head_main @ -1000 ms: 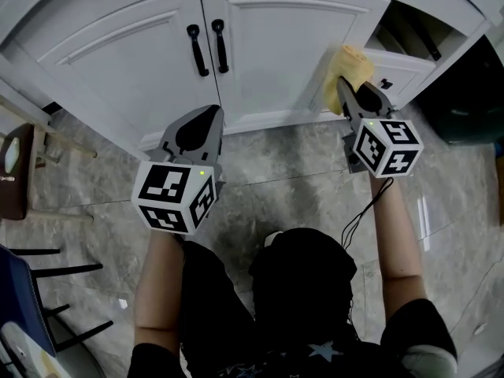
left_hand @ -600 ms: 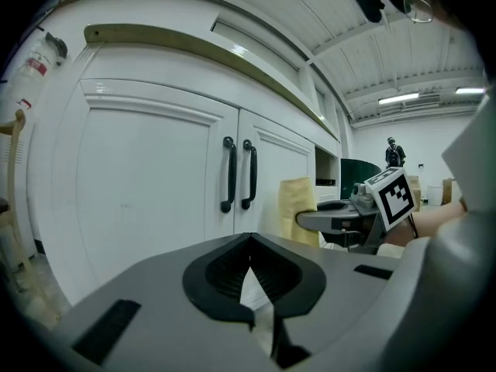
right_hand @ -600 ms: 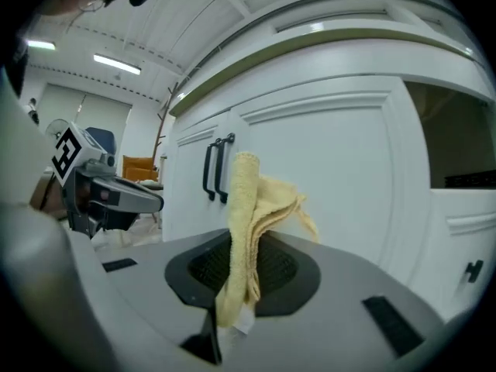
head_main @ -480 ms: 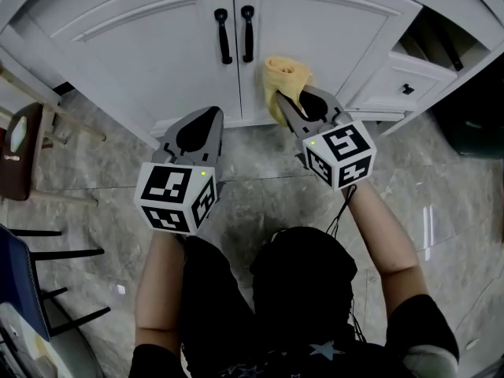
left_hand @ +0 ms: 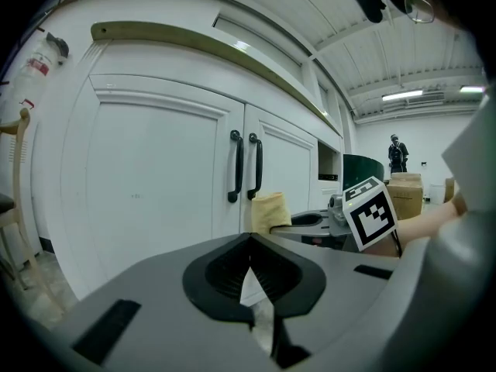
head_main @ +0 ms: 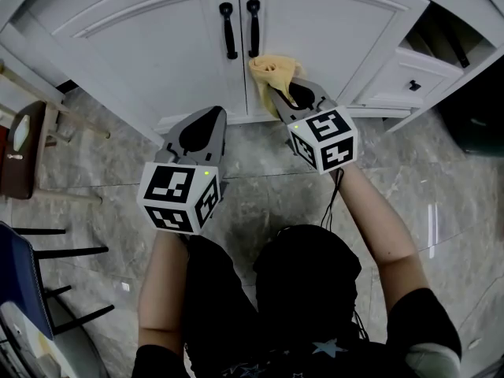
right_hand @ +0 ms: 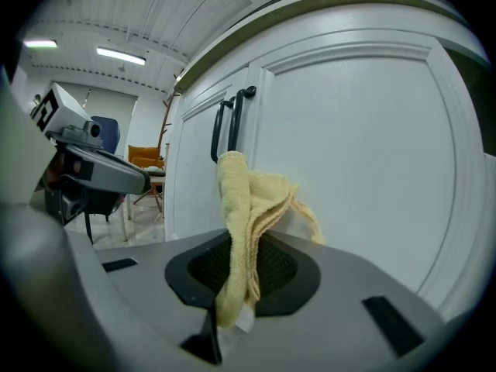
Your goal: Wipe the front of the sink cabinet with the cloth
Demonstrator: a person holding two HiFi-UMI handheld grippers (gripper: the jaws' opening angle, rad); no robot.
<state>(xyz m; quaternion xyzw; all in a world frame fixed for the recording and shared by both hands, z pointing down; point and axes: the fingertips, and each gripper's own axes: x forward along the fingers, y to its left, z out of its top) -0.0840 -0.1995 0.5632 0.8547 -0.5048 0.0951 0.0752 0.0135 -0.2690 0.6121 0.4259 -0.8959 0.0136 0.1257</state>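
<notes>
The white sink cabinet has two doors, left (head_main: 142,46) and right (head_main: 339,30), with a pair of black handles (head_main: 240,28) at the middle seam. My right gripper (head_main: 277,93) is shut on a yellow cloth (head_main: 273,71), which presses against the right door just below and right of the handles. In the right gripper view the cloth (right_hand: 246,208) hangs bunched out of the jaws against the door panel (right_hand: 364,153). My left gripper (head_main: 209,113) is shut on nothing, held low near the left door's base, apart from it; it sees the cloth (left_hand: 271,210) to its right.
An open cabinet bay (head_main: 433,30) and a small drawer with a knob (head_main: 413,85) lie right of the doors. A dark bin (head_main: 472,109) stands further right. Wooden chair legs (head_main: 59,124) and a blue chair (head_main: 20,290) are at the left, on marble floor (head_main: 260,187).
My right gripper has carried the cloth leftward across the right door, from its right edge to just beside the handles. The left gripper has stayed put.
</notes>
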